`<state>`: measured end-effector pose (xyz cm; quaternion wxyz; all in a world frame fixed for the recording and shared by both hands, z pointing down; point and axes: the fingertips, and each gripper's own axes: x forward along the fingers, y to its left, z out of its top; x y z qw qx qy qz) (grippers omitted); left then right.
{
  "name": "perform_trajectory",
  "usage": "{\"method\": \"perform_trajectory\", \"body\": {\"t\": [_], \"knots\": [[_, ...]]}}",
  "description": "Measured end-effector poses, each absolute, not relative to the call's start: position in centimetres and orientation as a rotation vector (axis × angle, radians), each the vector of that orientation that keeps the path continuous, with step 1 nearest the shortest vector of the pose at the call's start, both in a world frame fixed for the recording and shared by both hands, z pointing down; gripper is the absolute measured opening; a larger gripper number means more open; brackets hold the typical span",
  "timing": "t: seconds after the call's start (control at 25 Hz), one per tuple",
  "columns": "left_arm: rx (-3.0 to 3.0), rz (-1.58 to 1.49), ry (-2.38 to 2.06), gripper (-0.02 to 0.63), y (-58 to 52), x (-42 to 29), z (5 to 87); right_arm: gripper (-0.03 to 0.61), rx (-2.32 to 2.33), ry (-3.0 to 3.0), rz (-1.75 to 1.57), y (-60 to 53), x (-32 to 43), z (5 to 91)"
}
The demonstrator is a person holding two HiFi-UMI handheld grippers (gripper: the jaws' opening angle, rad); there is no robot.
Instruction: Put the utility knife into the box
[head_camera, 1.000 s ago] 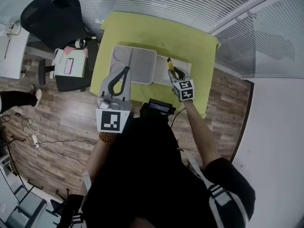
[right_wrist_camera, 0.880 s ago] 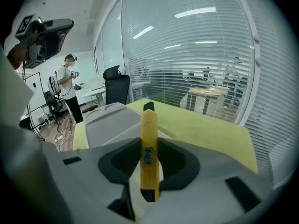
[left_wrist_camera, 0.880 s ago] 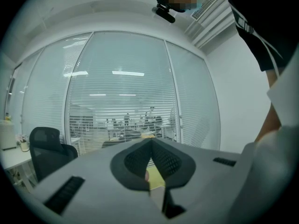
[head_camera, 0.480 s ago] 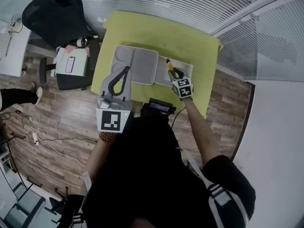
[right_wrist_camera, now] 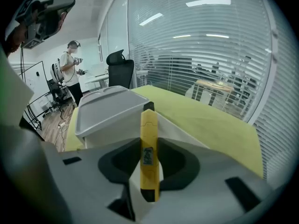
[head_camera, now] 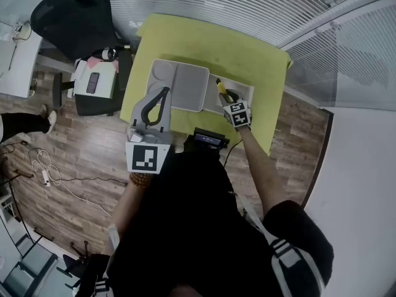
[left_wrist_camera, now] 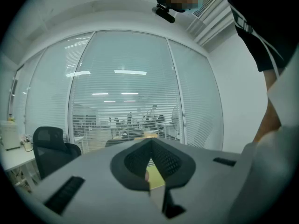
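**Worktop** (head_camera: 207,45): yellow-green. The stretch towards the far edge is bare, and a glass wall with blinds (head_camera: 247,5) runs just past that edge. The near edge lies close to the person. An office chair (head_camera: 71,17) stands on the floor off the left edge.

**Grey tray** (head_camera: 179,85): lies left of centre and has moulded recesses in its top. It sits just beside the white box (head_camera: 242,91). What the box holds cannot be made out.

**Right gripper** (head_camera: 226,98): its jaws are clamped on the utility knife (right_wrist_camera: 149,125) at about mid-length. The knife is yellow with a black tip and points away along the jaws. It is held above the box's left part, with its tip close to the tray's corner (right_wrist_camera: 133,94).

**Left gripper** (head_camera: 164,90): raised over the worktop's near-left part, in front of the tray. Its jaws are closed tip to tip with nothing between them.
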<state>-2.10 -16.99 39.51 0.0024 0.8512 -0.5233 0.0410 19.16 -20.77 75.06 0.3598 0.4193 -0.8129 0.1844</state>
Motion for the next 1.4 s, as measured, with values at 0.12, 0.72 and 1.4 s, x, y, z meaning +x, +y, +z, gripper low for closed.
{"method": "perform_trajectory", "body": {"t": [0.12,0.72,1.4], "knots": [[2.662,0.128,-1.647,0.009,-17.0,-2.3,39.6,0.112,1.071,-2.093,0.474,-20.9,19.1,75.5],[2.648,0.138,-1.668,0.009,-17.2,-2.9,39.8,0.112,1.030,-2.046,0.491,-21.7,19.0,77.3],[2.639,0.137,-1.676,0.009,-17.1,-2.9,40.0,0.112,0.968,-1.995,0.508,-21.9,18.6,78.9]]}}
